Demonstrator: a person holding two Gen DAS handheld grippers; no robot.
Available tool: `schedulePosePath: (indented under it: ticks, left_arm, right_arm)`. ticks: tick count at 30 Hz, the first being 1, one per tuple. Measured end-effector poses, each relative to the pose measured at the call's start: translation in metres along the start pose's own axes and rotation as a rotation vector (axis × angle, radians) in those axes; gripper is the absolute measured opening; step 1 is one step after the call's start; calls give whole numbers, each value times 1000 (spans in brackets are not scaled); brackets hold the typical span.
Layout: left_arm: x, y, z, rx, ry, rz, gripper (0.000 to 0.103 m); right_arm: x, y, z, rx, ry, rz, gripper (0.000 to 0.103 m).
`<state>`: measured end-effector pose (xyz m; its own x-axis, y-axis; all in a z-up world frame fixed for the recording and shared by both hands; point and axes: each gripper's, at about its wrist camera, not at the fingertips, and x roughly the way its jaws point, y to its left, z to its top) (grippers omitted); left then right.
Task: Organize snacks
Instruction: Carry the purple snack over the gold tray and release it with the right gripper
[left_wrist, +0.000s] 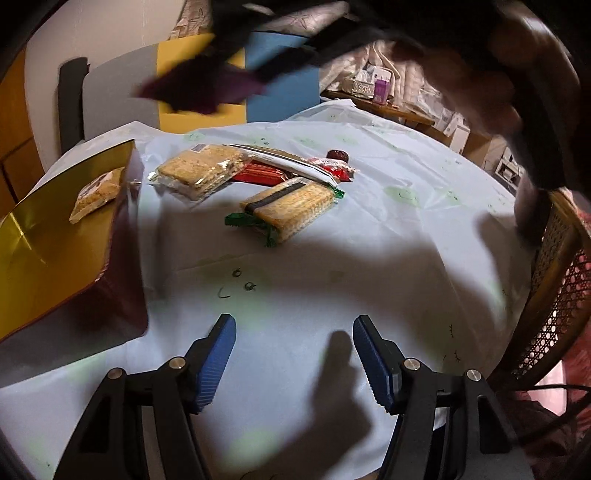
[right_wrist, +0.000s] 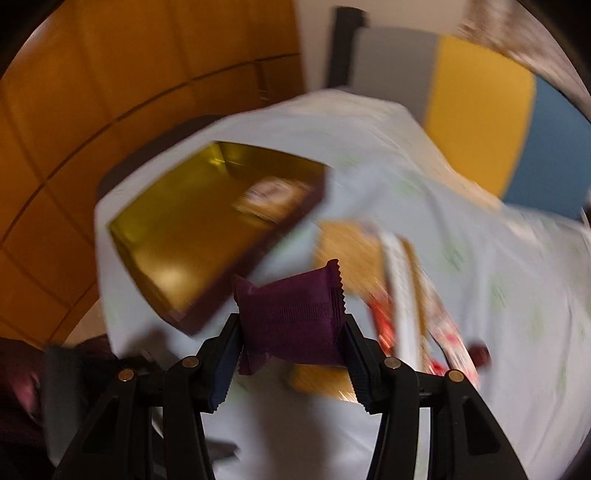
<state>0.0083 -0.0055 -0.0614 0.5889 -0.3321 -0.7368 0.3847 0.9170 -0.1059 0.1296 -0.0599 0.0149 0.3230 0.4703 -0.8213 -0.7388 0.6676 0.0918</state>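
Observation:
My right gripper (right_wrist: 291, 325) is shut on a purple snack packet (right_wrist: 291, 317) and holds it in the air above the table, near the gold box (right_wrist: 177, 229). The same packet (left_wrist: 199, 88) shows blurred high in the left wrist view. The gold box (left_wrist: 48, 251) sits at the table's left with one cracker packet (left_wrist: 98, 194) inside. My left gripper (left_wrist: 293, 332) is open and empty, low over the near part of the table. A pile of snacks lies mid-table: clear cracker packets (left_wrist: 201, 171), a biscuit pack with a dark band (left_wrist: 291, 210), red wrappers (left_wrist: 258, 173).
The table has a pale blue cloth (left_wrist: 369, 240). A wicker chair (left_wrist: 554, 295) stands at the right edge. A grey, yellow and blue panel (left_wrist: 280, 74) stands behind the table. A cluttered shelf (left_wrist: 380, 88) is at the back right.

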Motion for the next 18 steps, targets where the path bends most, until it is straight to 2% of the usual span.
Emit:
schedulePosePath:
  ticks: [3,7,12,14,18]
  left_arm:
    - [-3,8,-2,-31,-2,-8,66]
    - [-4,17,-5,-75,-1,-23,65]
    - [-4,18,-7,-84,-9,-32,65]
    - [-4,19,-7,-89,-12,-37,65]
    - [-3,20,-8,-93,-12,-39,65]
  right_arm:
    - [12,23,25,-55,2,50,54]
    - [47,42,50,-96,52,81,54]
    - [82,61,62,-144,104,72,55]
    - [94,65,65,-147,117,67,60]
    - [104,65,68,-132,117,45,60]
